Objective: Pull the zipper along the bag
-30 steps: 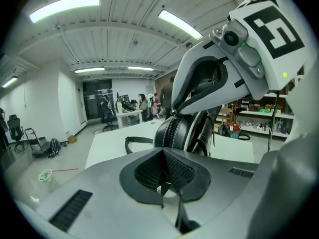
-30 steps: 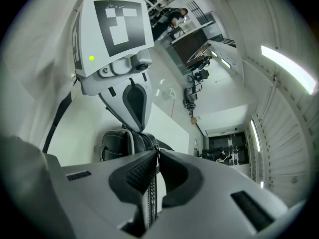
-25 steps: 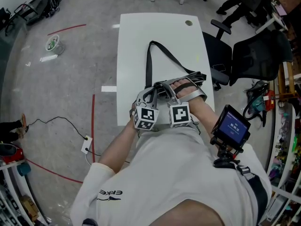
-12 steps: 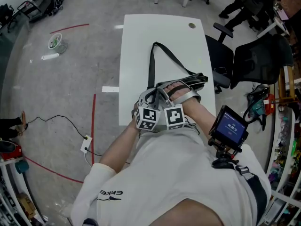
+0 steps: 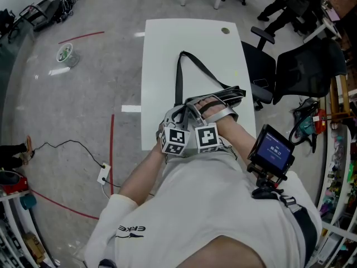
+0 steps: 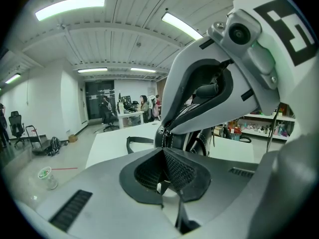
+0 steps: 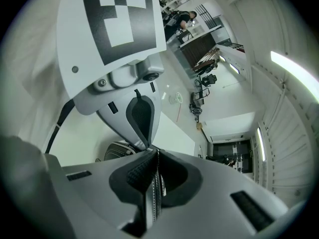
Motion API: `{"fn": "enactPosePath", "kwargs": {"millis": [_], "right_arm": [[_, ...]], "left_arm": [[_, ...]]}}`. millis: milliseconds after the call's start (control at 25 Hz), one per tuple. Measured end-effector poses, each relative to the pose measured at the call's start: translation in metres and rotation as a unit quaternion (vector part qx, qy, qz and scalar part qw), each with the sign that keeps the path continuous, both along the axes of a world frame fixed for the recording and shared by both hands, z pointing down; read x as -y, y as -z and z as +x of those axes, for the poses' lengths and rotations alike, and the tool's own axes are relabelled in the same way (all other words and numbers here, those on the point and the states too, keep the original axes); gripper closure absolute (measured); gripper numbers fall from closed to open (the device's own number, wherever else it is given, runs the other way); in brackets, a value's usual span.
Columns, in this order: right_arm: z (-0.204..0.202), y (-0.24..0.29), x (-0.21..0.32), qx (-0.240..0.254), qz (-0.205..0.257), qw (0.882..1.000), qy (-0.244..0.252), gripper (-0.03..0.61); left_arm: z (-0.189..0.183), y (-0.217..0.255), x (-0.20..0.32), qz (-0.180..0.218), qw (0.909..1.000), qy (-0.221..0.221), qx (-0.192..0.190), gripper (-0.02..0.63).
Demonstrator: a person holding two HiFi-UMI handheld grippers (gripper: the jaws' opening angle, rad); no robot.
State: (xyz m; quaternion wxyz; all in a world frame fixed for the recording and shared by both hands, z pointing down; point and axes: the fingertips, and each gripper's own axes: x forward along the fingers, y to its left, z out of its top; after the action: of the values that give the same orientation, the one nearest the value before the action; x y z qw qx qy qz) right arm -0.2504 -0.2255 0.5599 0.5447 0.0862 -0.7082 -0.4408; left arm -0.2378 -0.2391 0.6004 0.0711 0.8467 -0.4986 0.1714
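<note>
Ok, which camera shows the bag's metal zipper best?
The right gripper view: the silver metal zipper runs clamped between the right gripper's closed jaws. The left gripper view shows only a short stretch entering the left gripper's closed jaws. The head view does not show it.

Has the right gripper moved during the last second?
Yes. Measured against the table, the right gripper has shifted left, nearly closing the gap to the left gripper.
</note>
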Motion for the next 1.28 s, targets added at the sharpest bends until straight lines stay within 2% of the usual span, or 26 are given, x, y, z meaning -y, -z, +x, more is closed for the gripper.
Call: {"fn": "enactPosePath", "kwargs": {"millis": [240, 480, 680, 920, 1080, 1280], "right_arm": [[0.004, 0.000, 0.002, 0.030, 0.002, 0.999, -0.032, 0.565], [0.010, 0.019, -0.009, 0.074, 0.020, 0.996, -0.041, 0.563], [0.009, 0.026, -0.018, 0.109, 0.011, 0.993, -0.037, 0.563], [0.040, 0.035, -0.030, 0.161, 0.012, 0.986, -0.041, 0.563], [0.041, 0.043, -0.027, 0.214, 0.010, 0.975, -0.056, 0.563], [0.072, 0.047, -0.027, 0.296, -0.021, 0.949, -0.105, 0.563]], "left_arm": [[-0.009, -0.004, -0.010, -0.007, 0.9999, 0.006, -0.007, 0.612], [-0.010, 0.004, -0.024, -0.007, 0.9997, 0.022, -0.004, 0.612], [-0.018, 0.009, -0.032, -0.006, 0.9989, 0.047, -0.002, 0.612], [-0.002, 0.016, -0.044, 0.008, 0.9967, 0.080, 0.003, 0.612], [-0.015, 0.028, -0.042, 0.021, 0.9945, 0.102, 0.000, 0.611], [-0.008, 0.039, -0.043, 0.036, 0.9895, 0.136, -0.030, 0.612]]}}
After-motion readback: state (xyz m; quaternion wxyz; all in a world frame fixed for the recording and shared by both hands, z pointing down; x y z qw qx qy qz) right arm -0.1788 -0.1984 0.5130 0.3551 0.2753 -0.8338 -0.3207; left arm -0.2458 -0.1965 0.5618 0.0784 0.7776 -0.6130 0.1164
